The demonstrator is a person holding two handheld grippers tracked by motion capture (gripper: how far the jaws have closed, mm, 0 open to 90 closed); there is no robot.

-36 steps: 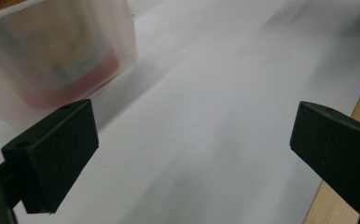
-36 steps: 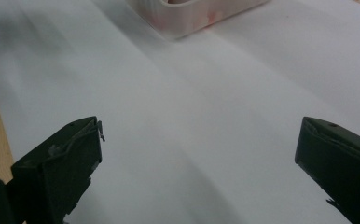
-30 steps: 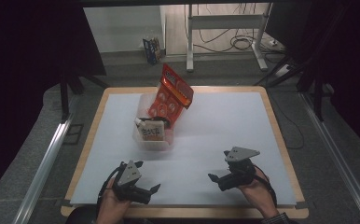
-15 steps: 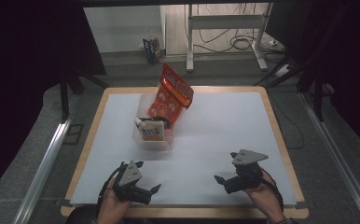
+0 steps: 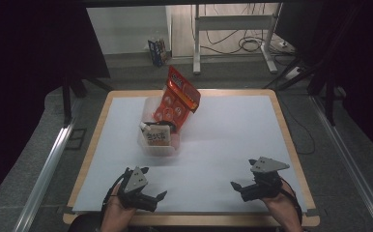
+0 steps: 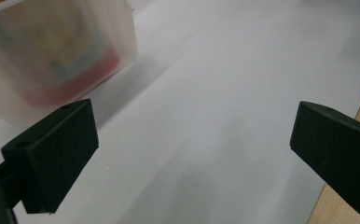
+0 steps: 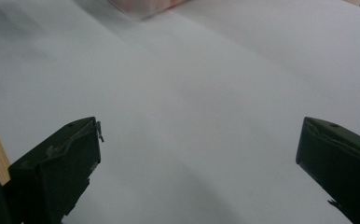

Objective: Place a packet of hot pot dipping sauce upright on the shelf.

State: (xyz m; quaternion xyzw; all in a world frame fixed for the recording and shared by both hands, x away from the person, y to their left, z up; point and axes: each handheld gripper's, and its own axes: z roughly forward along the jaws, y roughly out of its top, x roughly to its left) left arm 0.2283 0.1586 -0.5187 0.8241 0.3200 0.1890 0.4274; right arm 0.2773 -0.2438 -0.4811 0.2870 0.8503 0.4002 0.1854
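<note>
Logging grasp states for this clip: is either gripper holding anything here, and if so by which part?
Nothing is held. The left gripper and right gripper both stand open over the white sheet, apart from the clear bin of snack packs.

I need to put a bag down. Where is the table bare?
Bare: the white sheet right of the plastic bin, and between the left gripper and right gripper. Crowded: the bin, with its red snack bag.
</note>
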